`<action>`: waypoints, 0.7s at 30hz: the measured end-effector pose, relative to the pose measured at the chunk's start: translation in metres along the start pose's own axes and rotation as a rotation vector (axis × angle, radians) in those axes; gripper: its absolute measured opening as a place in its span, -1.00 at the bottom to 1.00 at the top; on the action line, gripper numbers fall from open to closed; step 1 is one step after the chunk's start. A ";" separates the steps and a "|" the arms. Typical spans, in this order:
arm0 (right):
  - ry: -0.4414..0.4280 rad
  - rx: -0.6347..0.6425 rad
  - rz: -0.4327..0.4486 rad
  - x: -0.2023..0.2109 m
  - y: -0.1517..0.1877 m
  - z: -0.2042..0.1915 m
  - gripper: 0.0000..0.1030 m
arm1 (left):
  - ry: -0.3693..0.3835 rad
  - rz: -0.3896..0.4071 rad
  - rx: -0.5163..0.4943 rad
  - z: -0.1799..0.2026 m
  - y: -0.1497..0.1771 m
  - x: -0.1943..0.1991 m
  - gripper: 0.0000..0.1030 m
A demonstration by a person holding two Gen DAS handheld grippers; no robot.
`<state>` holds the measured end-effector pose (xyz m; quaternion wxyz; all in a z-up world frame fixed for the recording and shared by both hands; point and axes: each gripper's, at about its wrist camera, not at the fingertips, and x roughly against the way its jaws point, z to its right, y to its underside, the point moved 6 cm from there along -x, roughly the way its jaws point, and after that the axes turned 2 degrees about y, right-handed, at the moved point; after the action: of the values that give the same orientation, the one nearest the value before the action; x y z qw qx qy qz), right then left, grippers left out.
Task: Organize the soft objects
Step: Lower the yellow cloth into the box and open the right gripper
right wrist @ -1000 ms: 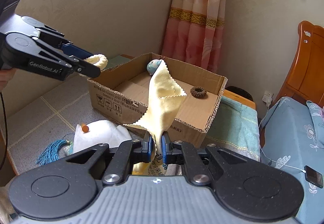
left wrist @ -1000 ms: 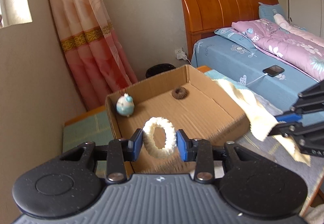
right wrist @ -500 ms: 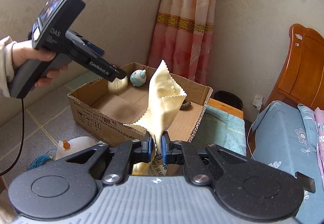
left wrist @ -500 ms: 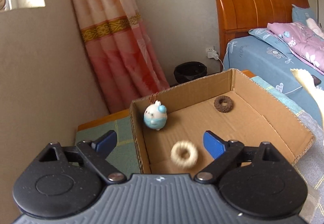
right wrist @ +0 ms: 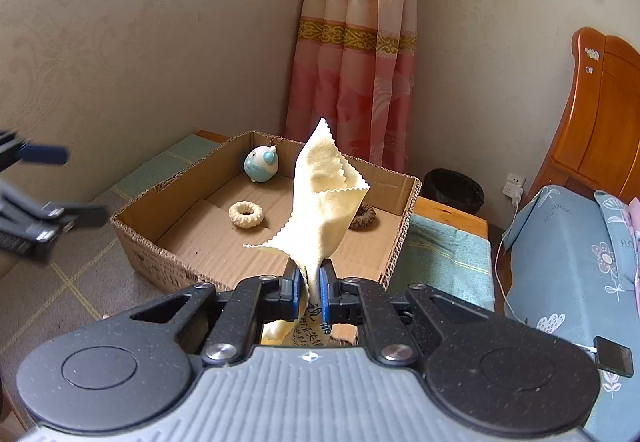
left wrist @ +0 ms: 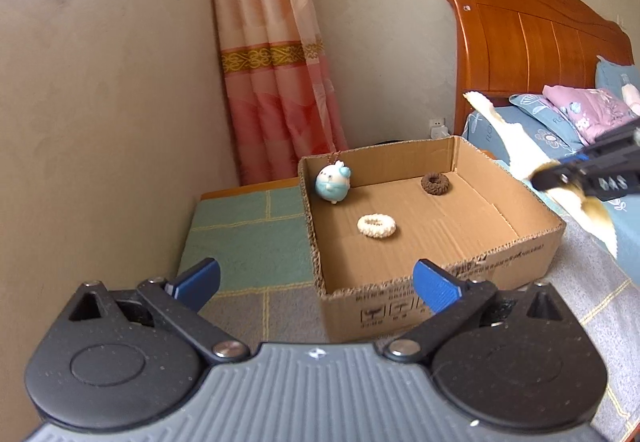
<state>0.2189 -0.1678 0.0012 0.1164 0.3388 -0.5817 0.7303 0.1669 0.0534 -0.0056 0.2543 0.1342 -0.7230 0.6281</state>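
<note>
An open cardboard box [left wrist: 516,254] lies on the floor mat. Inside it are a white fluffy ring [left wrist: 376,226], a brown ring [left wrist: 435,184] and a small blue-and-white plush toy [left wrist: 333,184] in the far left corner. My left gripper [left wrist: 316,278] hangs before the box's near corner; its jaws are opening wide with nothing between them. My right gripper [right wrist: 310,280] is shut on a yellow cloth [right wrist: 324,202], which stands up in front of the box [right wrist: 136,238]. The cloth half hides the brown ring [right wrist: 366,218].
A wall runs close on the left, with a pink curtain [left wrist: 276,82] behind the box. A bed [right wrist: 568,262] with a wooden headboard [left wrist: 532,38] lies on the right, a phone [right wrist: 612,360] on it. A black bin [right wrist: 452,188] stands by the curtain. A green mat [left wrist: 248,238] lies left of the box.
My left gripper opened and let go of the white ring, which now lies in the box, then drew back from the box. The right gripper carried the yellow cloth closer to the box.
</note>
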 end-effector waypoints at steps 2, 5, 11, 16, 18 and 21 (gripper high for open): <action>-0.010 -0.006 -0.012 -0.008 -0.007 0.001 -0.77 | -0.009 -0.009 0.001 -0.002 0.005 0.006 0.99; -0.027 -0.011 -0.037 -0.024 -0.020 0.003 -0.76 | -0.033 -0.007 -0.004 -0.004 0.009 0.012 0.99; 0.008 -0.009 -0.072 -0.059 -0.046 0.010 -0.76 | -0.015 0.004 0.011 -0.003 0.015 0.020 0.99; 0.073 0.004 -0.084 -0.077 -0.052 0.016 0.24 | -0.004 -0.001 -0.001 0.001 0.019 0.023 0.99; 0.080 -0.013 -0.085 -0.076 -0.048 0.020 0.50 | 0.004 -0.005 -0.003 0.003 0.020 0.023 0.99; 0.067 -0.043 -0.086 -0.068 -0.042 0.021 0.65 | 0.003 -0.011 -0.009 0.005 0.021 0.021 0.99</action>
<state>0.3005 -0.1599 -0.0072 0.1743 0.3361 -0.5778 0.7231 0.1376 0.0552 -0.0122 0.2595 0.1358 -0.7247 0.6237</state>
